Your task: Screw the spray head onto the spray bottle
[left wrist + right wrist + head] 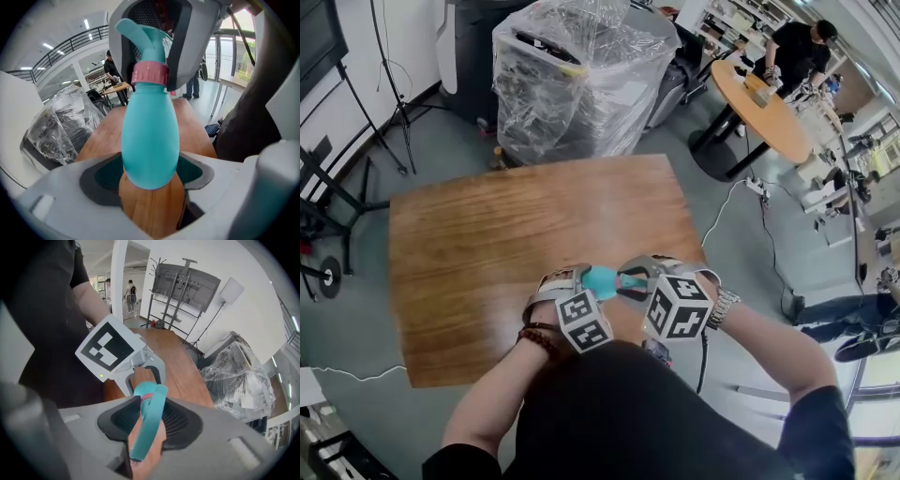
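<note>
Close at the table's 6 o'clock edge, right against the person's black top: both grippers meet on one teal spray bottle [600, 281], held between them above the wood.

Left gripper [581, 281], at the bottle's 9 o'clock in the head view. Its jaws are clamped on the rounded belly near the base, with a dark pad pressing each side.

Right gripper [636, 281], at the bottle's 3 o'clock. Its jaws are closed on the spray head [147, 427], and the trigger lever runs down between the pads.

Pink collar [150, 73] sits at the neck where head meets bottle. Can't tell whether it is threaded fully home.

Wooden table [516, 234] stretches away beyond the grippers.

Past its far edge, 12 o'clock: bulky load wrapped in clear plastic [581, 75]. At 10 o'clock, a thin black light stand [394, 103] on the grey floor.

Farthest, 2 o'clock: round table [769, 117] on a dark pedestal, a person in black [797, 47] bent over it.
</note>
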